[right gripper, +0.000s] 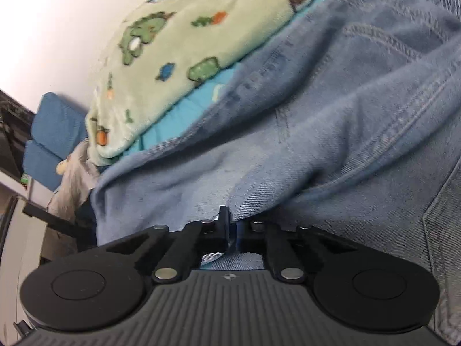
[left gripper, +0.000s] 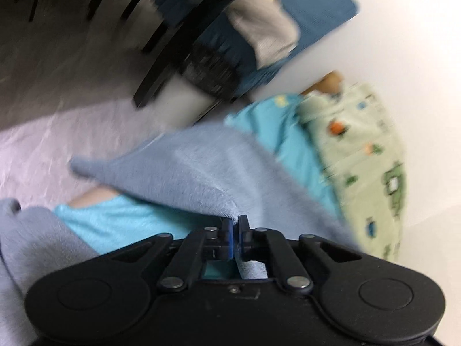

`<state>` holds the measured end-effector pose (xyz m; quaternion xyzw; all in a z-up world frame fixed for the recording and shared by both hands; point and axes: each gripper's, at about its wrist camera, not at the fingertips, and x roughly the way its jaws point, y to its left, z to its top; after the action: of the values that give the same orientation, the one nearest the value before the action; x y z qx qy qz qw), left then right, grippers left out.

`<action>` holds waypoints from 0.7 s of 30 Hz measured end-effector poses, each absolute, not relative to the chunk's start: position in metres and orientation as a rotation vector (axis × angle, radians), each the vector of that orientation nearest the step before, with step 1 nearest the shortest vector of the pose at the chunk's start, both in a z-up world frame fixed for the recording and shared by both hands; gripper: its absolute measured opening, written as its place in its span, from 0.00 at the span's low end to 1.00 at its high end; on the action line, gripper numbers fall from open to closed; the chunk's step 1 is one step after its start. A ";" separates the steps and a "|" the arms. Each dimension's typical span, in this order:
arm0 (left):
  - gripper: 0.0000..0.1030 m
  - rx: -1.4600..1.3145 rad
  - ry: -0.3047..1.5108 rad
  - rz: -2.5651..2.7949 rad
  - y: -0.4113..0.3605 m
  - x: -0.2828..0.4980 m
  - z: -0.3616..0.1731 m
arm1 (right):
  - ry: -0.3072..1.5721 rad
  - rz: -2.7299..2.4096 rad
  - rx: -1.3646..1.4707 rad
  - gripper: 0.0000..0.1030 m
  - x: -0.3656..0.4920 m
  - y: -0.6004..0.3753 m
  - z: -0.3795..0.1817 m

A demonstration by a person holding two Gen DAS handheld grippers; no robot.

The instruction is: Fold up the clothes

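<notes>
A pair of light blue jeans (right gripper: pixel 331 121) lies crumpled on a turquoise bed sheet (left gripper: pixel 121 225). In the left wrist view the jeans (left gripper: pixel 184 170) rise in a pointed fold, and my left gripper (left gripper: pixel 234 222) is shut on the edge of that fold. In the right wrist view my right gripper (right gripper: pixel 230 222) is shut on a pinch of the same denim, which bunches up just ahead of the fingers. A back pocket shows at the far right of that view. The left wrist view is blurred.
A pale green fleece blanket (right gripper: pixel 178 37) with printed animals lies bunched on the sheet beside the jeans, also seen as the blanket (left gripper: pixel 368 158). A blue cushion (right gripper: pixel 54 127) and grey cloth (left gripper: pixel 265 26) sit near a black chair frame (left gripper: pixel 173 57). A white wall lies behind.
</notes>
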<state>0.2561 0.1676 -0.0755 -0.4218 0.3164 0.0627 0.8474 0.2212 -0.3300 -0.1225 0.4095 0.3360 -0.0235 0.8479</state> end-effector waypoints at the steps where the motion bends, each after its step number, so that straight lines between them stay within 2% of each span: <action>1: 0.02 -0.897 0.641 0.124 0.168 0.250 -0.067 | 0.703 -0.047 0.855 0.04 0.218 -0.328 -0.118; 5: 0.02 -0.883 0.614 0.151 0.172 0.224 -0.055 | 0.728 -0.035 0.842 0.04 0.208 -0.321 -0.111; 10: 0.02 -0.788 0.715 0.237 0.165 0.225 -0.084 | 0.825 -0.050 0.808 0.04 0.199 -0.312 -0.130; 14: 0.04 -0.772 0.747 0.241 0.164 0.231 -0.092 | 0.831 -0.043 0.794 0.04 0.202 -0.312 -0.135; 16: 0.08 -0.760 0.749 0.241 0.164 0.228 -0.089 | 0.840 -0.022 0.750 0.08 0.202 -0.311 -0.129; 21: 0.29 -0.816 0.758 0.206 0.175 0.207 -0.077 | 0.851 0.031 0.647 0.20 0.197 -0.309 -0.112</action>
<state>0.2067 0.1748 -0.0766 -0.3866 0.3589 0.0975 0.8439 0.1968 -0.3089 -0.1120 0.3082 0.4056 0.0146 0.8604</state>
